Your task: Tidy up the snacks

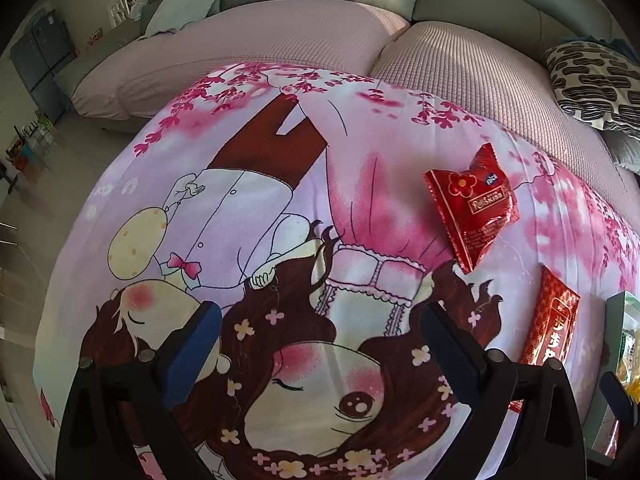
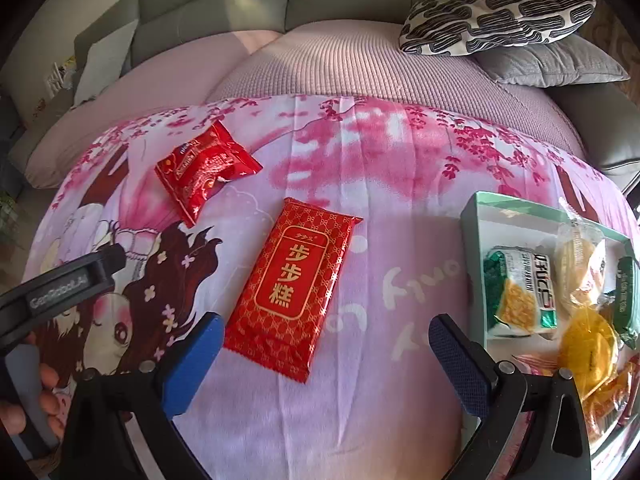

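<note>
My right tool (image 2: 324, 352) is spread wide and empty over the cartoon-print cloth (image 2: 360, 280); the flat red snack pack (image 2: 292, 288) lies at centre frame, the puffy red packet (image 2: 204, 168) upper left, and the box (image 2: 476, 240) of snacks at right. My left tool (image 1: 320, 344) is spread too, pinching nothing.

pink cartoon blanket (image 2: 360, 420) spread over a grey sofa (image 2: 340, 4), with a black-and-white patterned pillow (image 2: 496, 12) sitting on a grey cushion (image 2: 560, 66)
</note>
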Motion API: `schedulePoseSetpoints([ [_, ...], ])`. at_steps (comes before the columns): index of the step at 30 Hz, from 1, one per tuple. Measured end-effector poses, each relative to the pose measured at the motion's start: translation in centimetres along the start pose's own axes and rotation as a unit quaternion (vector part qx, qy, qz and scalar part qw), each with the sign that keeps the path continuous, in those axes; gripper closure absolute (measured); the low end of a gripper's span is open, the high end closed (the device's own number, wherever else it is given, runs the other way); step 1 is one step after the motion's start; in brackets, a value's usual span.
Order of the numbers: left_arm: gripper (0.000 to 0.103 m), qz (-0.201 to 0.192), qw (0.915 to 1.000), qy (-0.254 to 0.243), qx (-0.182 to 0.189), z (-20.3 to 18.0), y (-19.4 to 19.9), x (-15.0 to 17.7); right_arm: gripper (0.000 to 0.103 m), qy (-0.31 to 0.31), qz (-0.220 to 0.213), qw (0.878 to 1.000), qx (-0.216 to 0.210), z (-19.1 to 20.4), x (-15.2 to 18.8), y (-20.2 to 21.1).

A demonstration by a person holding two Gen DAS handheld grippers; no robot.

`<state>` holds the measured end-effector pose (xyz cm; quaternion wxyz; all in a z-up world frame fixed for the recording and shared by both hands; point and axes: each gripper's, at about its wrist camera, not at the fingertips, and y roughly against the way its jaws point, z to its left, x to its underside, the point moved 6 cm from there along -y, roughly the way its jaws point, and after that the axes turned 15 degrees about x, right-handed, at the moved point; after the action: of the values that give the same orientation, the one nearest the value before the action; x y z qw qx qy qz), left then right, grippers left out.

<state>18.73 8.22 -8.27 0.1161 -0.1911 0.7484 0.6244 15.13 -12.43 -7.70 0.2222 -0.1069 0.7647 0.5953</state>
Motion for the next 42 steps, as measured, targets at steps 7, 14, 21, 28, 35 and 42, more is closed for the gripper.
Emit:
schedulePoseSetpoints([
  [7, 0.004, -0.004, 0.9999, 0.012, 0.01, 0.6, -0.7, -1.2, 0.0, -0.006, 0.015, 1.0, 0.008, 1.0, -1.1, -2.3],
  [14, 0.004, -0.012, 0.9988, -0.01, 0.047, -0.9, -1.2, -3.1, 0.005, -0.012, 0.025, 0.999, 0.024, 1.3, -2.1, -3.8],
  [21, 0.004, -0.02, 0.9936, -0.047, 0.101, -3.6, -1.2, -5.6, 0.007, -0.025, 0.024, 0.999, 0.03, 0.2, -3.0, -4.6],
  [28, 0.004, -0.008, 0.9816, -0.156, 0.111, -8.0, -1.5, -7.8, 0.017, -0.036, 0.027, 0.999, 0.029, -1.0, -2.9, -4.6],
  [35, 0.005, 0.036, 0.9729, -0.205, 0.101, -10.6, -4.1, -7.3, 0.035, -0.048, 0.026, 0.998, 0.028, -1.8, -2.9, -4.4],
  [42, 0.02, 0.059, 0.9695, -0.216, 0.099, -11.7, -5.5, -6.1, 0.048, -0.05, 0.025, 0.998, 0.023, -2.2, -2.7, -4.0],
])
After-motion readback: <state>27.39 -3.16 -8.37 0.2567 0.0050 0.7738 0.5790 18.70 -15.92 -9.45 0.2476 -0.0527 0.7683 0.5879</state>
